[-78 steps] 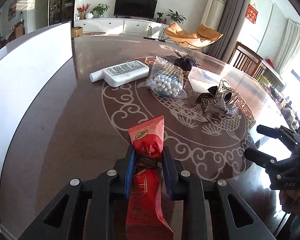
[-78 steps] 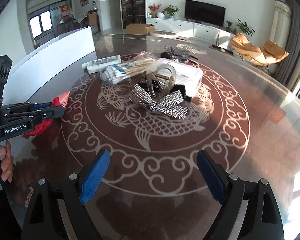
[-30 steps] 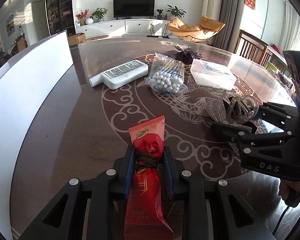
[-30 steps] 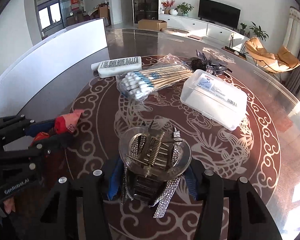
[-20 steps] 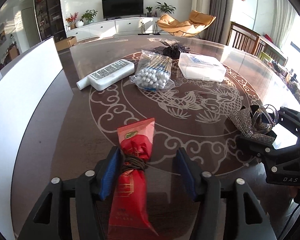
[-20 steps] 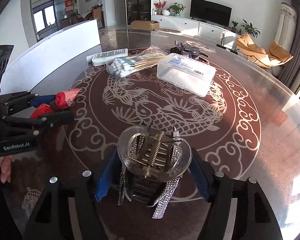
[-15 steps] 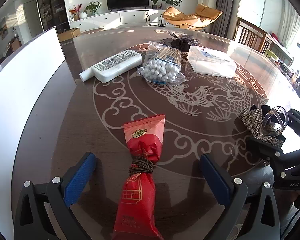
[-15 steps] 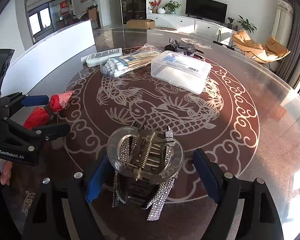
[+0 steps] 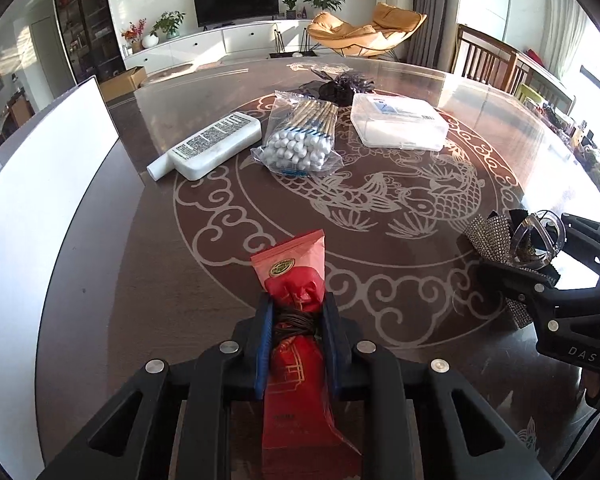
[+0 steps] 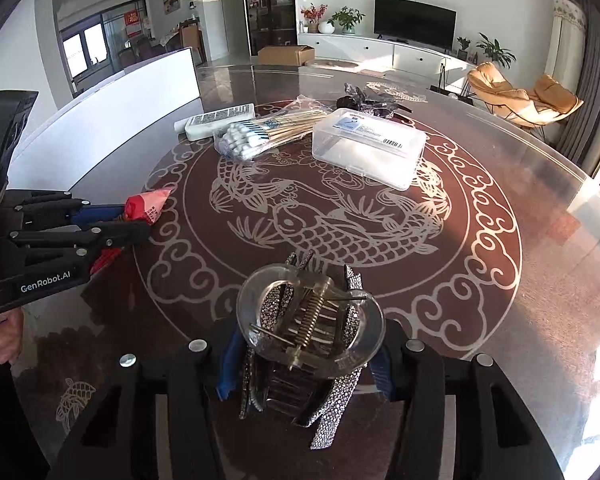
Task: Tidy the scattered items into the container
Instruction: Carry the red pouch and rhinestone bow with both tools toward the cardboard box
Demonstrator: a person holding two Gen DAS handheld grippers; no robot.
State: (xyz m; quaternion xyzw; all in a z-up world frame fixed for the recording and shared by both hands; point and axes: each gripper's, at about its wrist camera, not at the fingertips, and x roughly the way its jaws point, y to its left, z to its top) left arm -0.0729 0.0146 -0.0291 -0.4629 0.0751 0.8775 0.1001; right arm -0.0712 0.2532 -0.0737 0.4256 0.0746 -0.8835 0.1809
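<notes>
one white bottle (image 9: 210,145), one bag of cotton swabs (image 9: 300,140), one clear lidded box (image 9: 398,126) lie across the table (image 9: 140,240). left gripper (image 9: 296,320) has just closed on one red packet (image 9: 296,280); right gripper (image 10: 304,364) has just closed around one rhinestone hair clip (image 10: 310,328).

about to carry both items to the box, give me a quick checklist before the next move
1. Left gripper jaws clamped on the red packet: ok.
2. Right gripper jaws pressing the rhinestone hair clip: ok; they have just been closing on it.
3. Clear plastic box lid open: not ok, it looks closed.
4. Path to the box free: not ok, cotton swab bag lies beside it.
5. Packet lifted off the table: cannot tell.
</notes>
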